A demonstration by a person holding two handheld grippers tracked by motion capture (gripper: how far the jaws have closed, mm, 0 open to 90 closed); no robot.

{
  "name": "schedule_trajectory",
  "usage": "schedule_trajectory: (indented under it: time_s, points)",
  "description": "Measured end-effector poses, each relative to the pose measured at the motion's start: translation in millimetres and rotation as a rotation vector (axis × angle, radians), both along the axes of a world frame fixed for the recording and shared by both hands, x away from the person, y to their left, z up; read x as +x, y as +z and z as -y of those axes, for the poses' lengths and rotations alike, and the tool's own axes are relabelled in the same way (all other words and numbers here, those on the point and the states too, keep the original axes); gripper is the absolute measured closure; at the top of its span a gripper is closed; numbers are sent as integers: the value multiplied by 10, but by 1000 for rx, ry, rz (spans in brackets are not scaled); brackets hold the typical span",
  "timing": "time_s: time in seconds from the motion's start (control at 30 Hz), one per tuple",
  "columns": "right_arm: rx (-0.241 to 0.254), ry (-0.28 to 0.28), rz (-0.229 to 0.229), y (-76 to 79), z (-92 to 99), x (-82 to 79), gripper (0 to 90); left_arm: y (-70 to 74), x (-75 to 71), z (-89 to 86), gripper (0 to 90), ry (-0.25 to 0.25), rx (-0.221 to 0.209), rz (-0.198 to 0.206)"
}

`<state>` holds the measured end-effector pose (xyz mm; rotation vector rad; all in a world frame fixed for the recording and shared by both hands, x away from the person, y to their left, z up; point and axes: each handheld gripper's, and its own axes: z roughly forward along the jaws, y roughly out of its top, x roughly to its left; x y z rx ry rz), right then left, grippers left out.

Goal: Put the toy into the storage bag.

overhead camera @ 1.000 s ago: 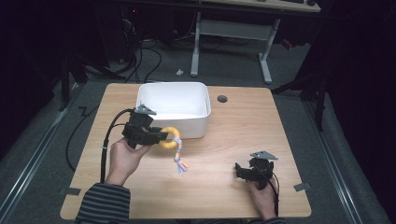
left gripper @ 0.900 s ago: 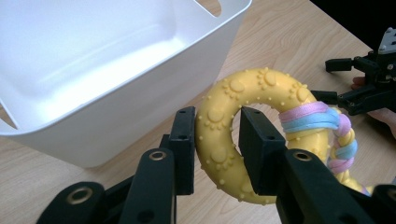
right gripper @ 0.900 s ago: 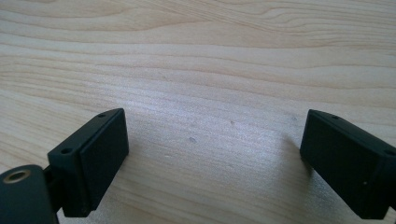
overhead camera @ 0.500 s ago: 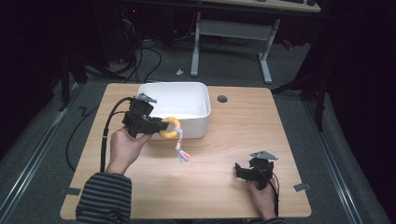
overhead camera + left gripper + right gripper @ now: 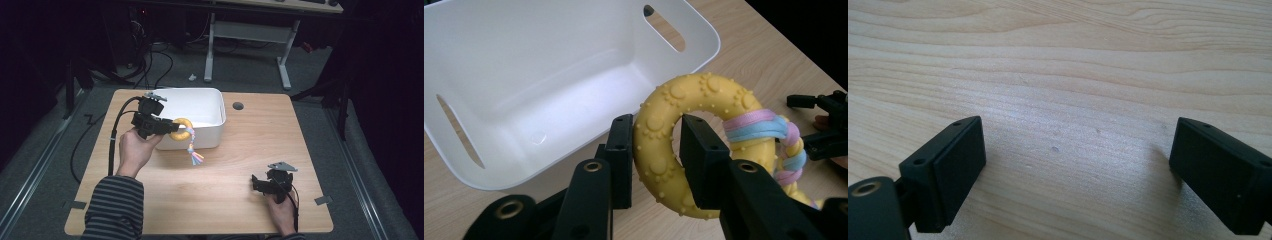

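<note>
A yellow knobbly ring toy [image 5: 181, 129] [image 5: 674, 145] with a pink, blue and yellow braided rope tail [image 5: 194, 156] [image 5: 784, 150] hangs in the air at the front rim of the white plastic bin [image 5: 200, 107] [image 5: 549, 65]. My left gripper [image 5: 167, 127] [image 5: 656, 150] is shut on the ring, one jaw through its hole and one outside. The bin is empty inside. Near the table's front right, my right gripper [image 5: 257, 184] [image 5: 1078, 175] rests low over bare wood, open, with nothing between its jaws.
The light wooden table [image 5: 250, 145] has a round cable hole [image 5: 238, 105] right of the bin. A black cable [image 5: 112, 145] trails from the left gripper off the table's left side. Dark floor, cables and a desk frame [image 5: 250, 35] lie beyond the far edge.
The left gripper has carried the ring toy up and away from me, from in front of the bin to its front rim. The right gripper has stayed put.
</note>
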<state>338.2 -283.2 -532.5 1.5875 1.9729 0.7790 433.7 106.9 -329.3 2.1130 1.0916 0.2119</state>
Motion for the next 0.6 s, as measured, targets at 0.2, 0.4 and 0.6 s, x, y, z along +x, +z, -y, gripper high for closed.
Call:
schedule_trajectory:
  time_s: [0.2,0.4,0.6]
  points:
    - [1,-1,-2,1,-2,-1,76,9,78,-11,675,27,-4,-11]
    - [0,0,0,0,0,0,76,-28,145,-26,675,55,-8,-23]
    - [1,-1,-2,1,-1,-2,76,-56,222,-58,675,85,-17,-33]
